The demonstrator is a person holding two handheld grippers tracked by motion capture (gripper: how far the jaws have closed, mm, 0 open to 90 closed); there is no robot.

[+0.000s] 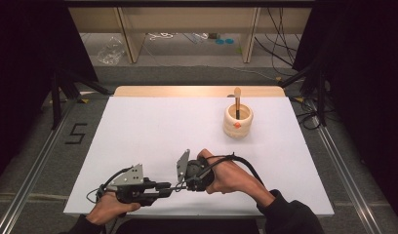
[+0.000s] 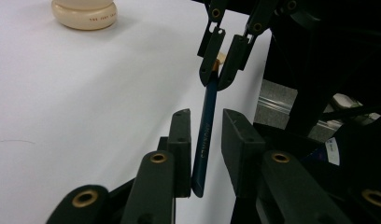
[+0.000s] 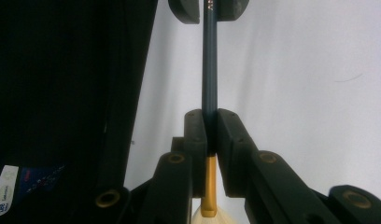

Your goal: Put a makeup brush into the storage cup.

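A dark blue pencil point(image 2: 205, 135) with a gold ferrule point(image 3: 208, 186) hangs level just above the white table, near its front edge. My right gripper point(image 3: 211, 119) is shut on its ferrule end, also seen in the high view point(image 1: 181, 185) and the left gripper view point(image 2: 219, 70). My left gripper point(image 2: 208, 123) faces it from the left point(image 1: 169, 187). Its jaws stand open around the pencil's other end, with a gap on one side. A cream wooden holder point(image 1: 238, 122) stands at the back right with a wood-tipped stick point(image 1: 237, 97) upright in it.
The white table top point(image 1: 153, 126) stretches wide between the grippers and the holder point(image 2: 84, 14). Beyond the far edge are wooden shelf legs point(image 1: 131, 39), floor cables point(image 1: 280, 44) and a clear plastic bag point(image 1: 109, 51). A "5" point(image 1: 76, 132) marks the floor at left.
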